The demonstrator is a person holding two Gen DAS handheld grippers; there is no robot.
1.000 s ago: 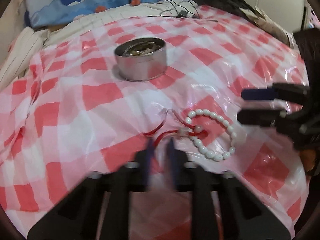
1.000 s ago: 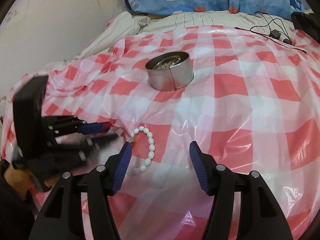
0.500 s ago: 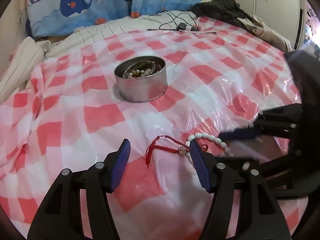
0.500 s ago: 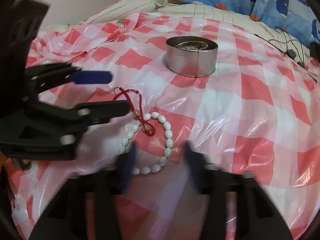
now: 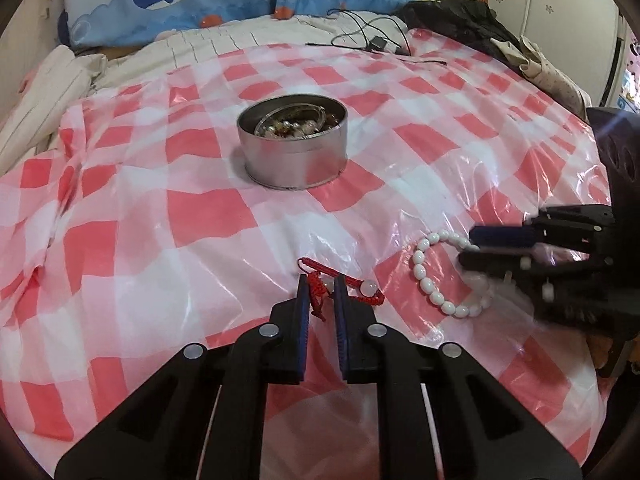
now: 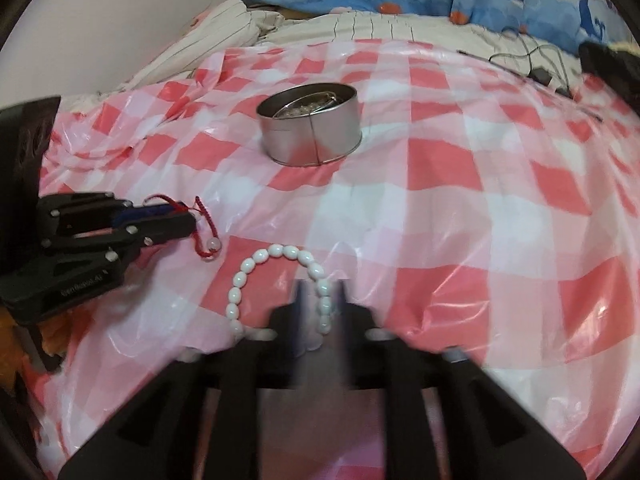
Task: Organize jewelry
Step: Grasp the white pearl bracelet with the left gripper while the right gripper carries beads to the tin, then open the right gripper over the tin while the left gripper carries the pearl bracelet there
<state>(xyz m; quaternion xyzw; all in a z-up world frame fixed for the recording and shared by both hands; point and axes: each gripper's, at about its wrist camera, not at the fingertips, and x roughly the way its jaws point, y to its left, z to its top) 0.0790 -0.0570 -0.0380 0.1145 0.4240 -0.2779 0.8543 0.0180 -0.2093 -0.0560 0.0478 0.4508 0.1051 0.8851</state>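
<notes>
Left gripper [image 5: 321,286] just closed onto red cord bracelet [image 5: 352,286], right gripper [image 6: 320,296] blurred around white bead bracelet [image 6: 256,268], grip unclear

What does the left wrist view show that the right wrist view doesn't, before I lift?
Left wrist only: beads inside the tin, the left gripper head-on, its jaws just closed on the red cord bracelet, plus black clothing and a white wardrobe. Right wrist only: the tin's side seam, a bare wall, and the right gripper, blurred, its jaws just closing with the white bead bracelet between them; grip unclear. Both: tin, both bracelets, both grippers, checked sheet, whale pillows.
</notes>
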